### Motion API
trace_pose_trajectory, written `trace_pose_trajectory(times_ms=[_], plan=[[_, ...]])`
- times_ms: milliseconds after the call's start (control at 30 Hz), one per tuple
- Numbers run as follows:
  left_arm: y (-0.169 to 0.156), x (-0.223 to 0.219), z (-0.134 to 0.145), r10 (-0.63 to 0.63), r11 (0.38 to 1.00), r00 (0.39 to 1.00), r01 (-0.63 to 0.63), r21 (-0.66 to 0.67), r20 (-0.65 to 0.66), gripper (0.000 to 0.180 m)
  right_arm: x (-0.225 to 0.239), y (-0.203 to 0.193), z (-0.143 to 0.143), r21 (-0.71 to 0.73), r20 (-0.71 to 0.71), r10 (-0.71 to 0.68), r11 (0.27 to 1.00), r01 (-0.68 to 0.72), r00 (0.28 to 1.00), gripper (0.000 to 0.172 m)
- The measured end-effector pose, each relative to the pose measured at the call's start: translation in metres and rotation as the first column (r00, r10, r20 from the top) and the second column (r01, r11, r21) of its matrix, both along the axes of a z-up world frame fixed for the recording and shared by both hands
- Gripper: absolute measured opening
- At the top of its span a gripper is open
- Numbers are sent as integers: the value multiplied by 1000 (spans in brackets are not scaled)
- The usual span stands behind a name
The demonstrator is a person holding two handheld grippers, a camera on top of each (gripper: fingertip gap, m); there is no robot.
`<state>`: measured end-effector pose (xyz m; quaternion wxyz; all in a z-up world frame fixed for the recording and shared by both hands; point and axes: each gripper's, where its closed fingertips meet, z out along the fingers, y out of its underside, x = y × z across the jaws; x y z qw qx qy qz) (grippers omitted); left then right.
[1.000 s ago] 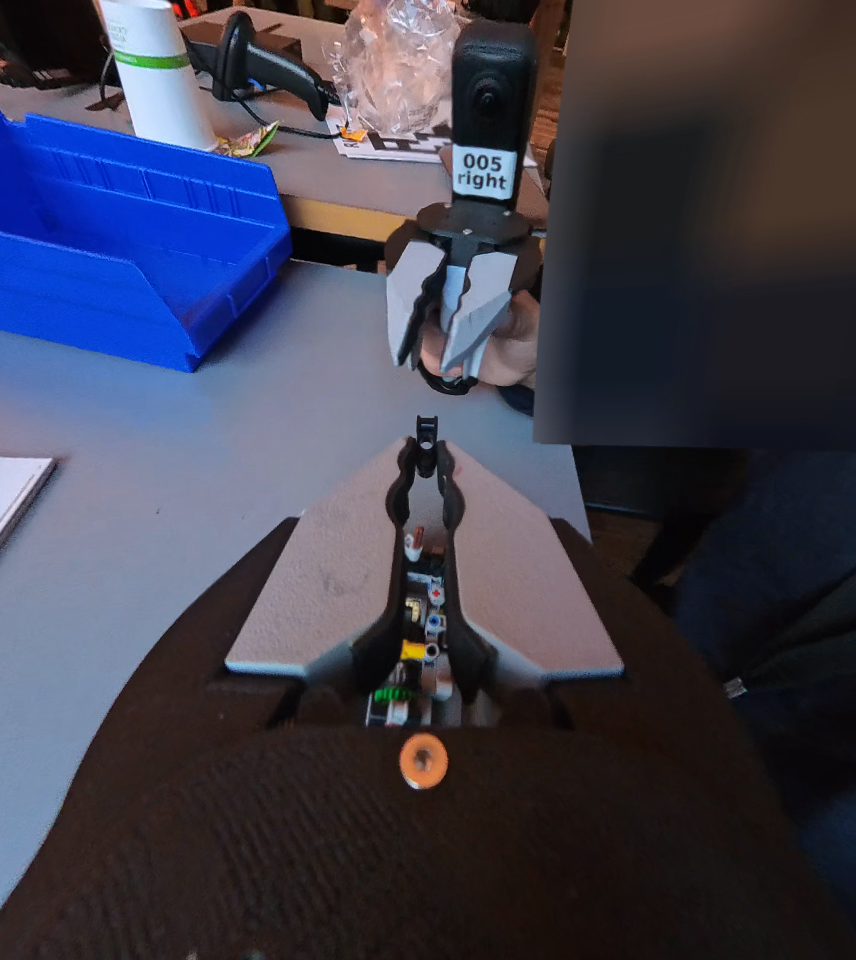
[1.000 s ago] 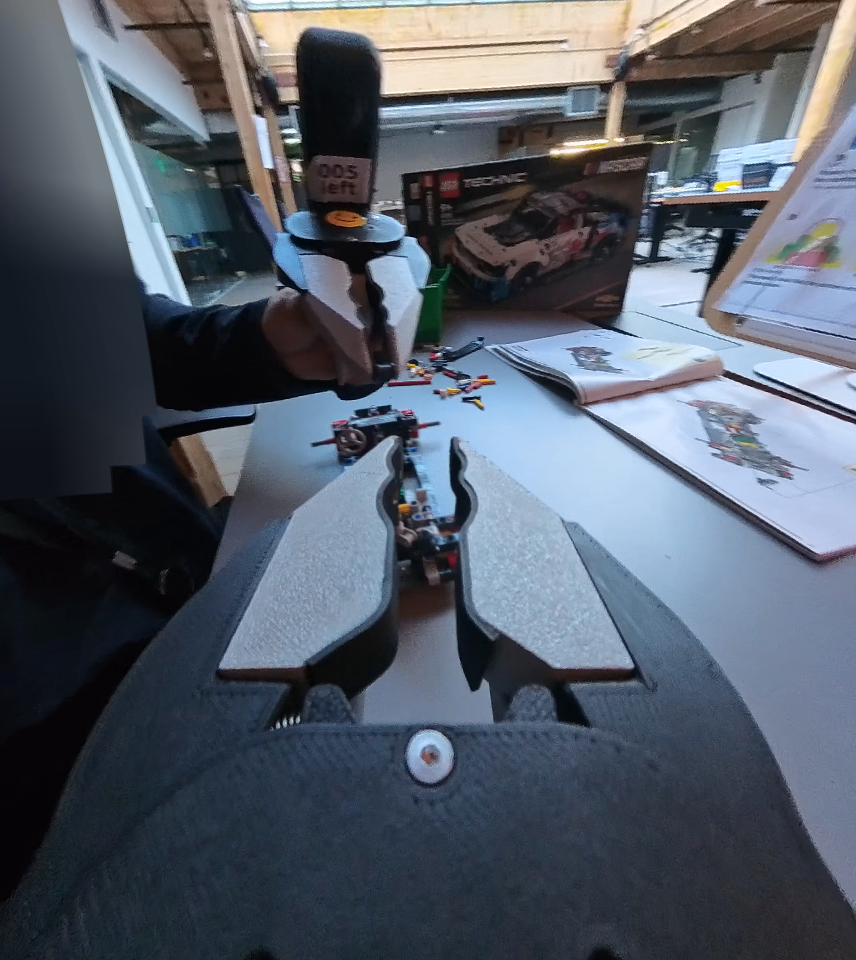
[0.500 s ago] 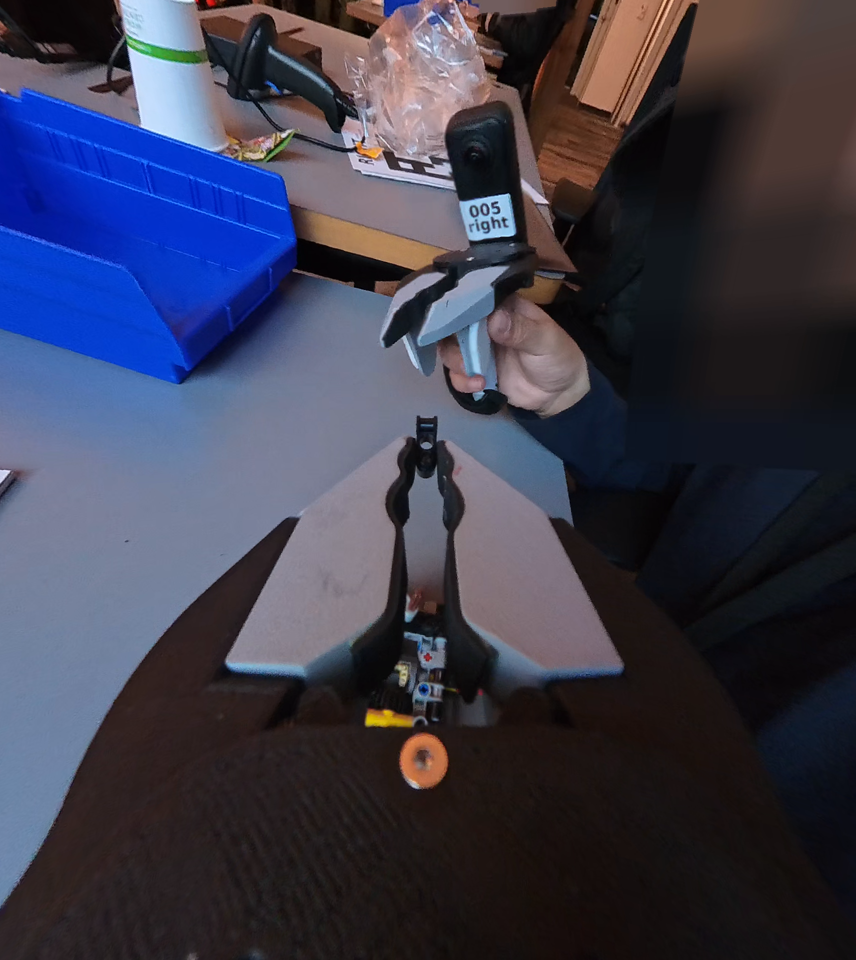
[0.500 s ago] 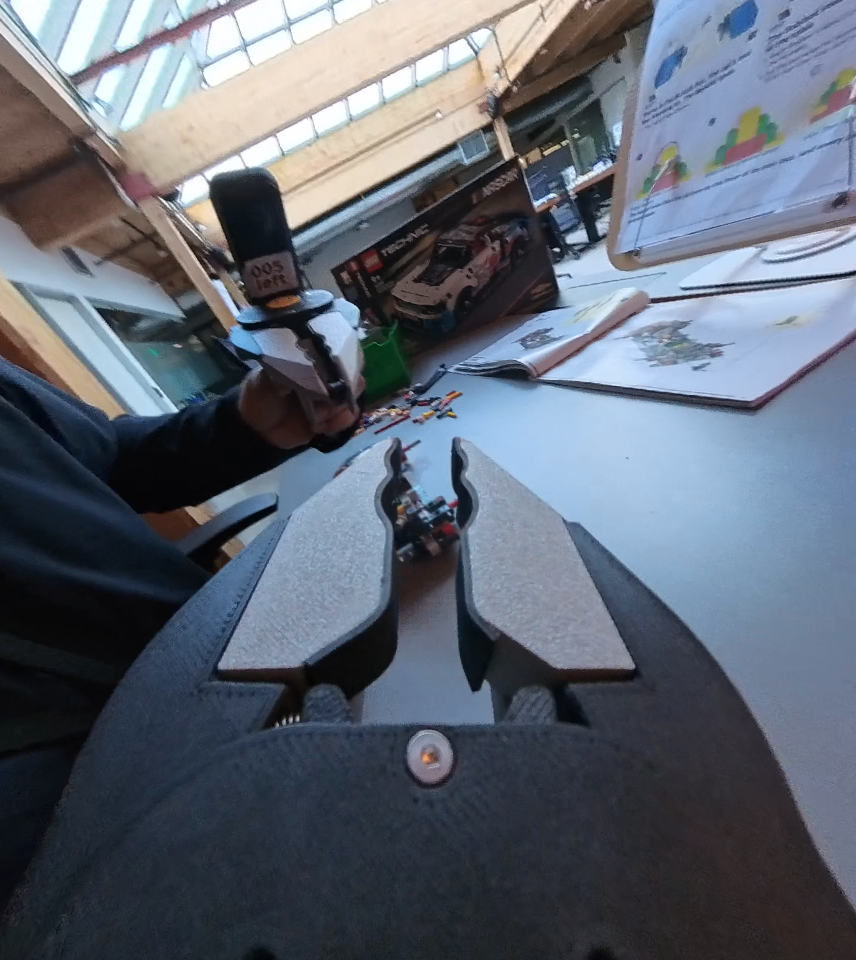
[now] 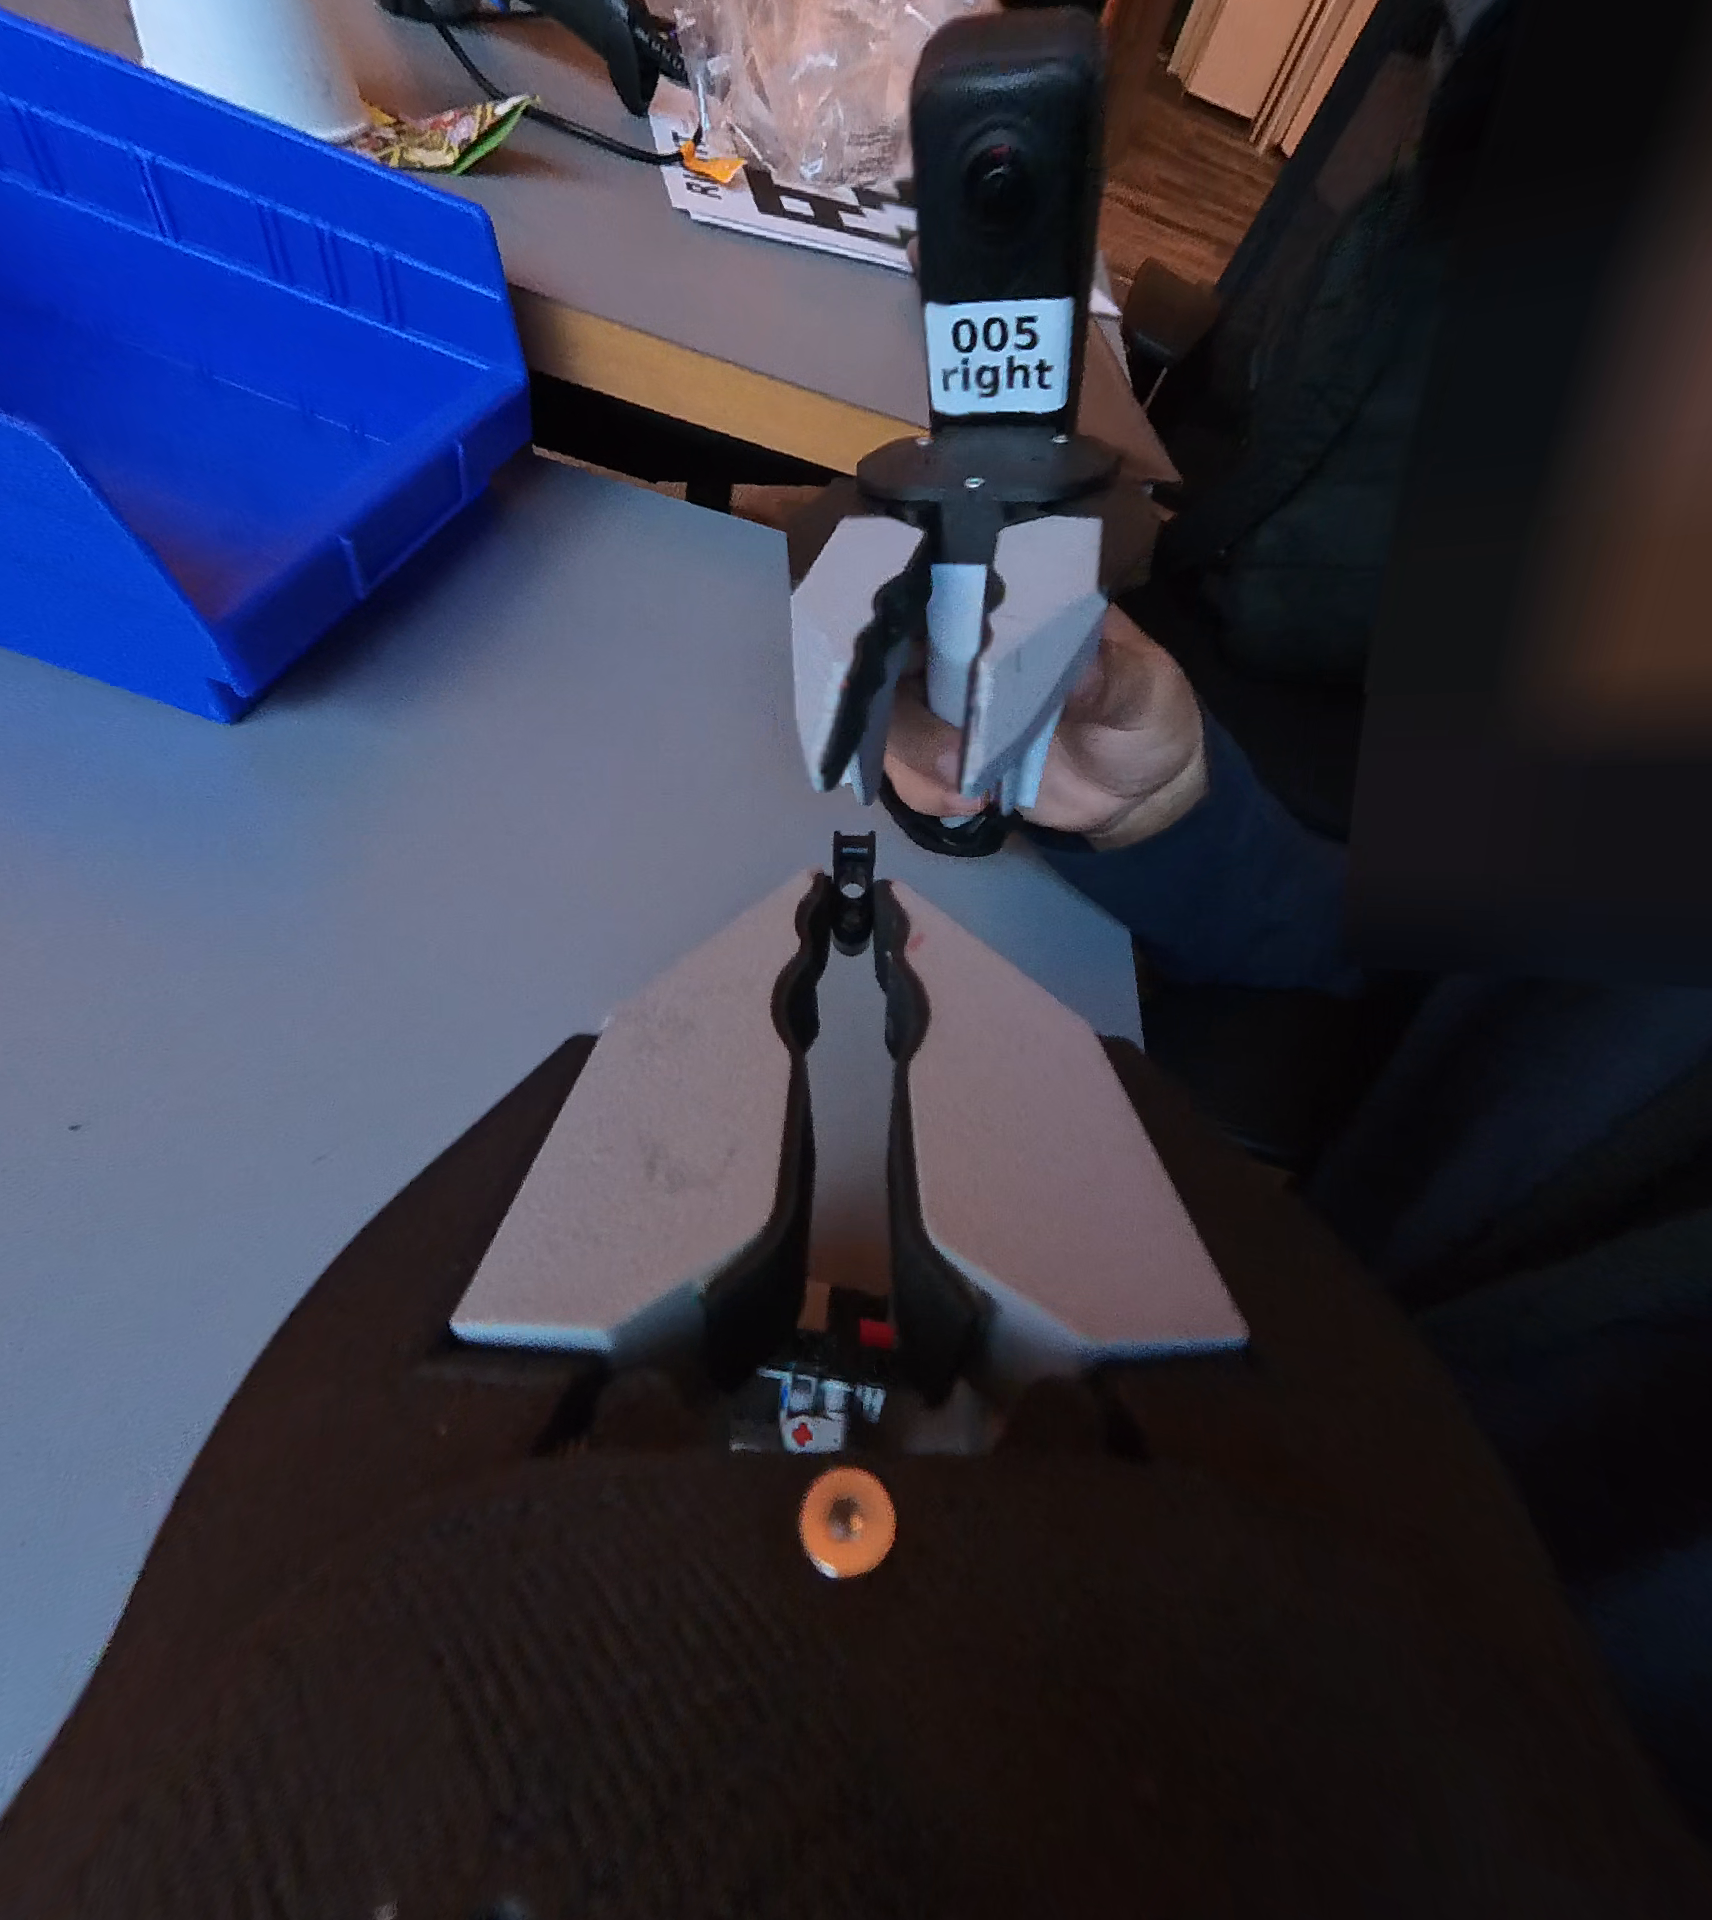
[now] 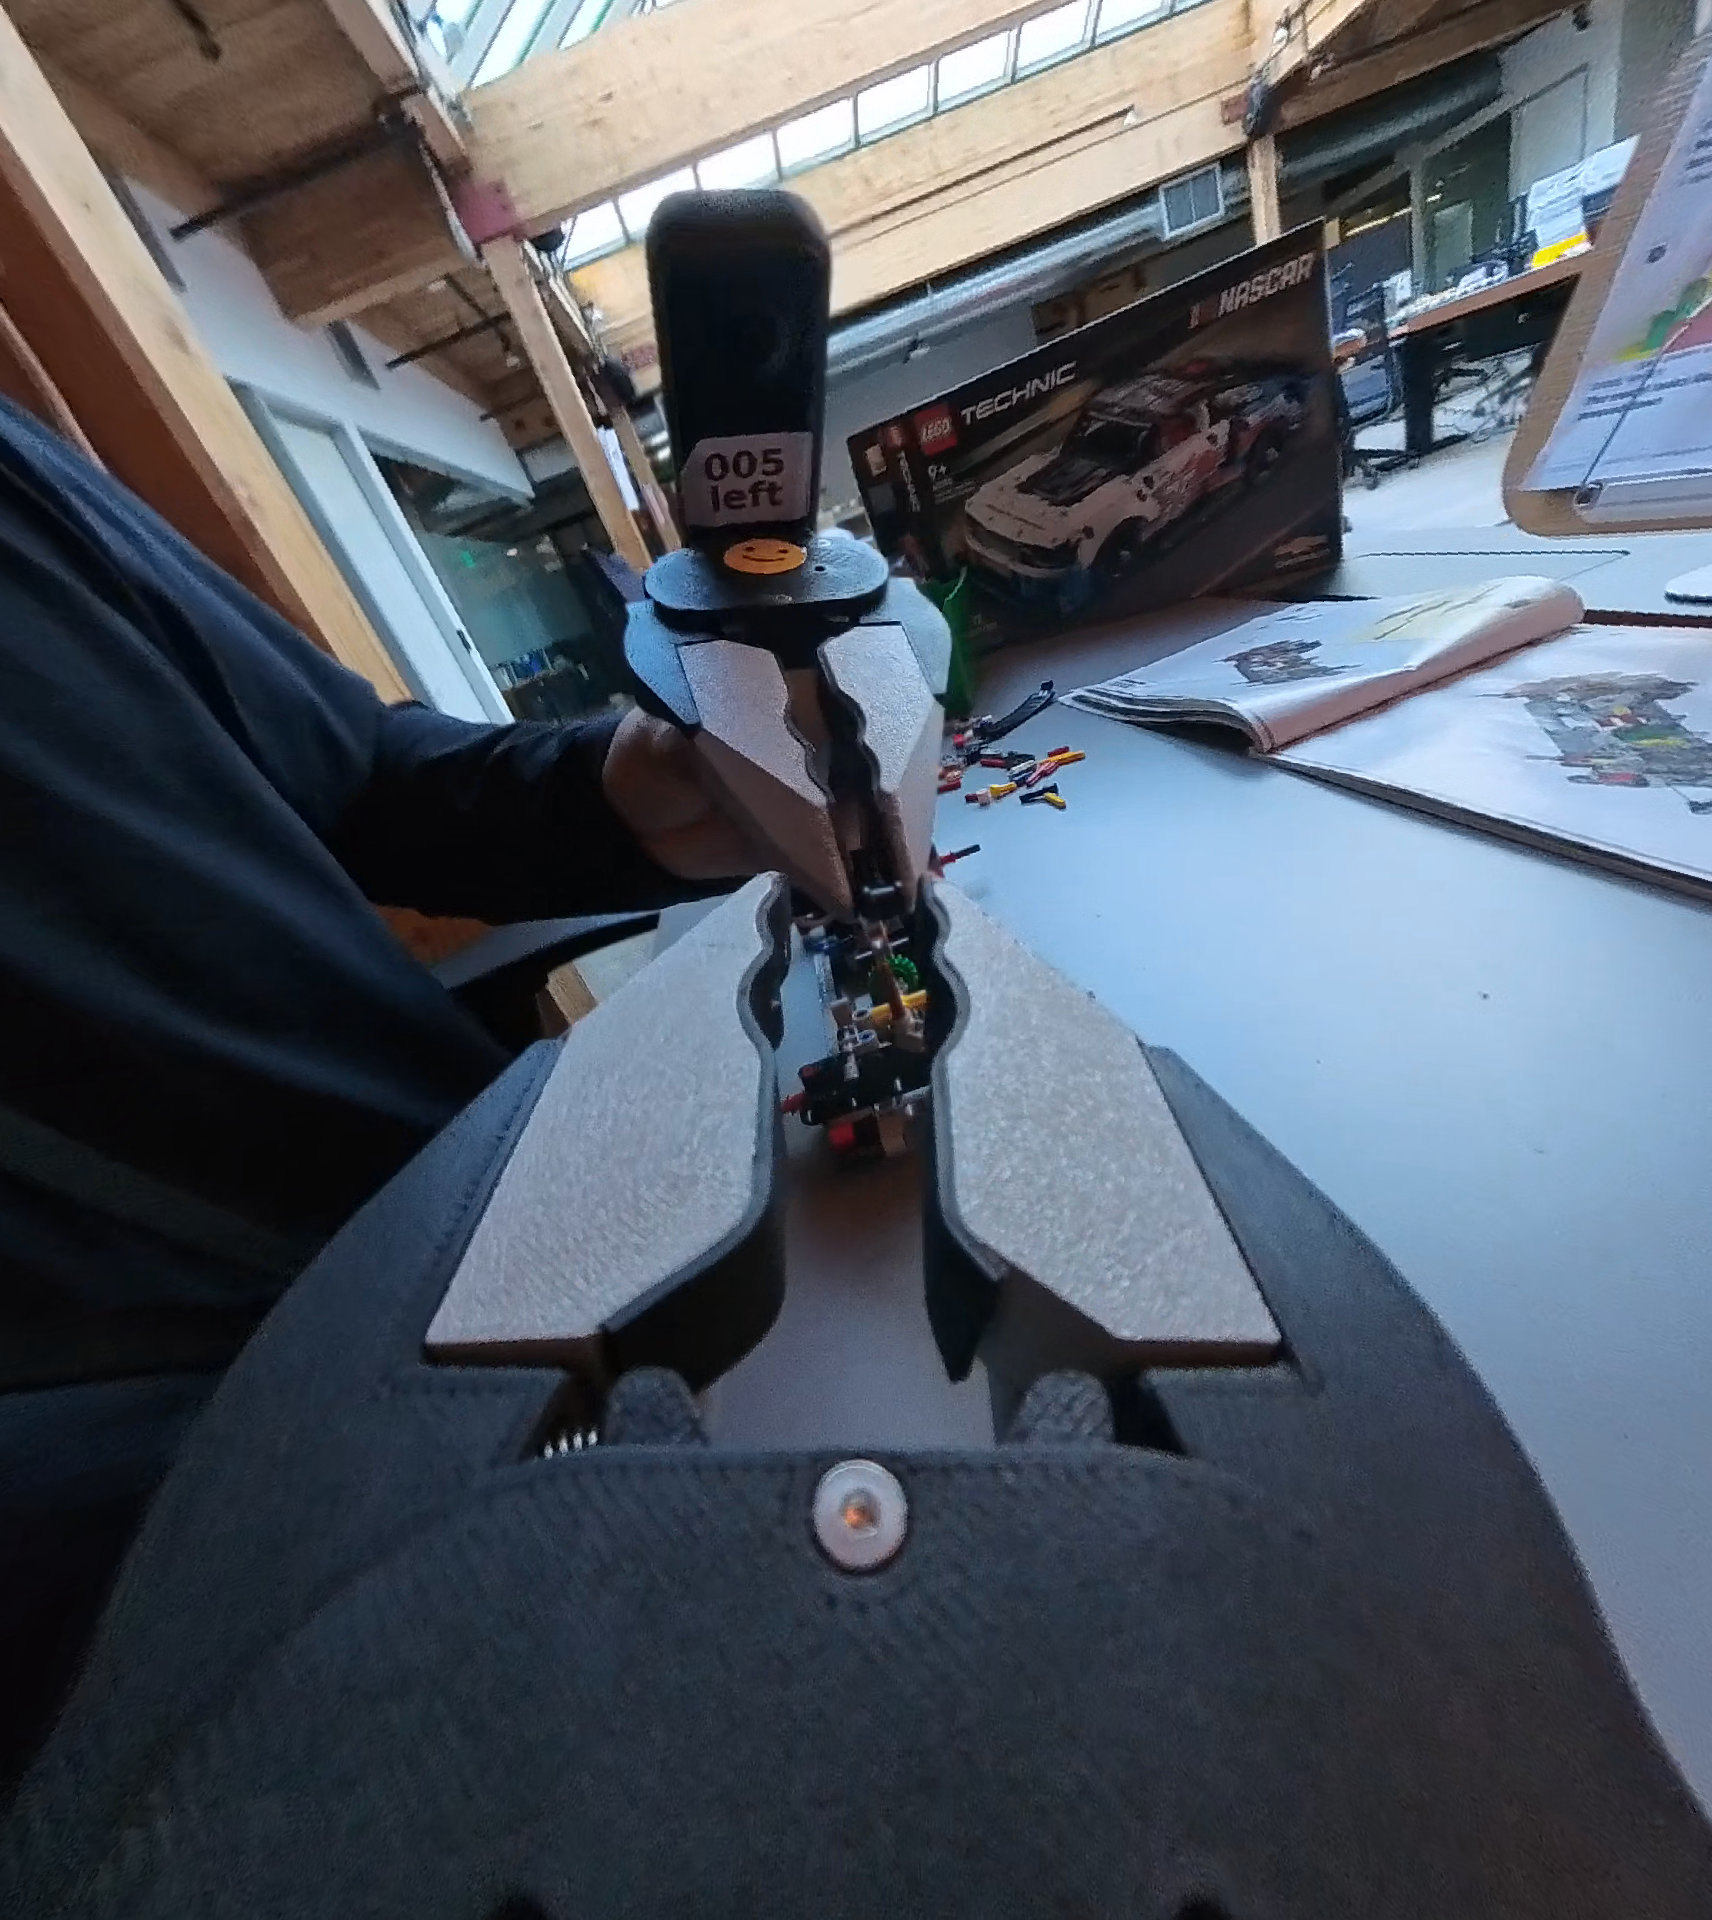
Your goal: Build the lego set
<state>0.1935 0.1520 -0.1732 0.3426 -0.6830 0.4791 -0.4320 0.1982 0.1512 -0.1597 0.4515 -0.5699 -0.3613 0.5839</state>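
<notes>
My left gripper [image 5: 850, 914] is shut on a small black connector piece [image 5: 853, 883], pinched at the very fingertips, one end poking out in front. My right gripper [image 6: 857, 914] is open with nothing between its pads. It faces the left gripper tip to tip, also seen in the left wrist view [image 5: 935, 795] just beyond the black piece. In the right wrist view the left gripper [image 6: 857, 894] holds the black piece [image 6: 878, 878] right at my right fingertips. A partly built toy chassis [image 6: 862, 1049] of many coloured parts lies on the grey table [image 6: 1351, 1039] below both grippers.
A blue bin [image 5: 156, 364] stands at the left of the table. A toy-car set box [image 6: 1112, 447], open instruction booklets [image 6: 1454, 707] and several loose small parts [image 6: 1018, 769] lie farther off. A person's hand [image 5: 1112, 748] holds the right gripper. Only a small space, under 4 cm, lies between the two pairs of fingers.
The right gripper has swung back toward the left gripper, closing in on the black piece, and its jaws have opened wider. The left gripper keeps its hold on the black piece.
</notes>
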Motion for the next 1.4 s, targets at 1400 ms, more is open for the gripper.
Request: trace_pose_trajectory(times_ms=[1400], plan=[[-11,-31,-10,-63,992,996,56,113,57,6,-50,-5,-16,83,54,105,991,-109,993,10]])
